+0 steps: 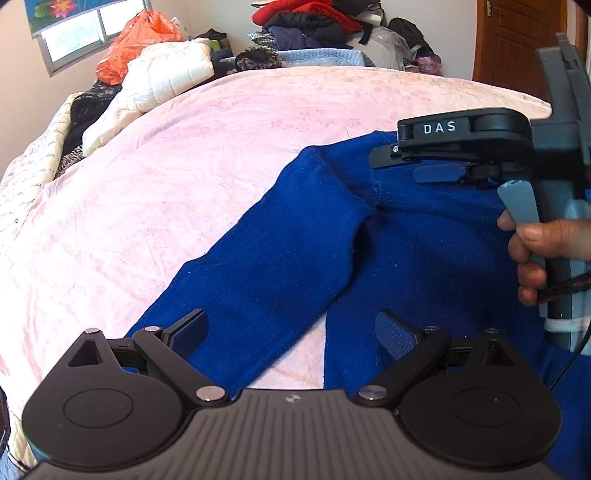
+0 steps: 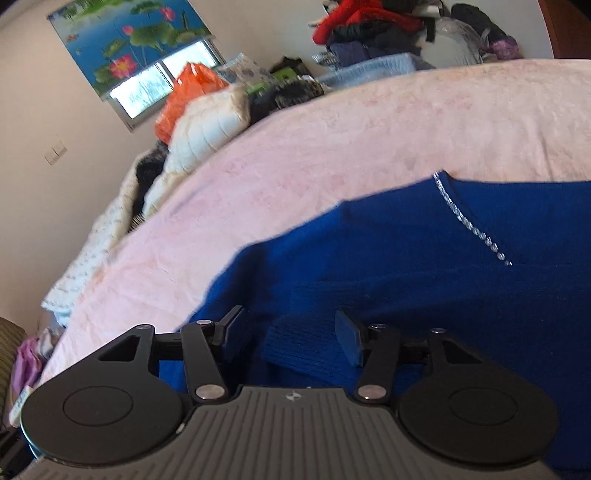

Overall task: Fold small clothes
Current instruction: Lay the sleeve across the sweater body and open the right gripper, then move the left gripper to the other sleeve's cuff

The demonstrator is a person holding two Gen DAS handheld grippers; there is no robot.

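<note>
- Here we see a blue sweater (image 1: 406, 251) spread flat on a pink blanket (image 1: 184, 177) that covers the bed.
- We hold the left gripper (image 1: 291, 332) low above the sweater, its jaws spread wide and gripping nothing; one sleeve (image 1: 266, 266) runs diagonally beneath them.
- In the left wrist view, the right gripper (image 1: 424, 162) hovers over the sweater's upper part, and our right hand (image 1: 535, 254) grips its handle; from this side we cannot judge its jaws.
- In the right wrist view, the right gripper (image 2: 291, 339) shows its jaws apart, with a ribbed fold of the sweater (image 2: 406, 277) between them, not clamped.
- A line of beads (image 2: 469, 221) trims the sweater's neckline.
- Behind the bed we note an orange bag (image 1: 136, 40), a white quilted coat (image 1: 159, 81) and a clothes pile (image 1: 317, 22).
</note>
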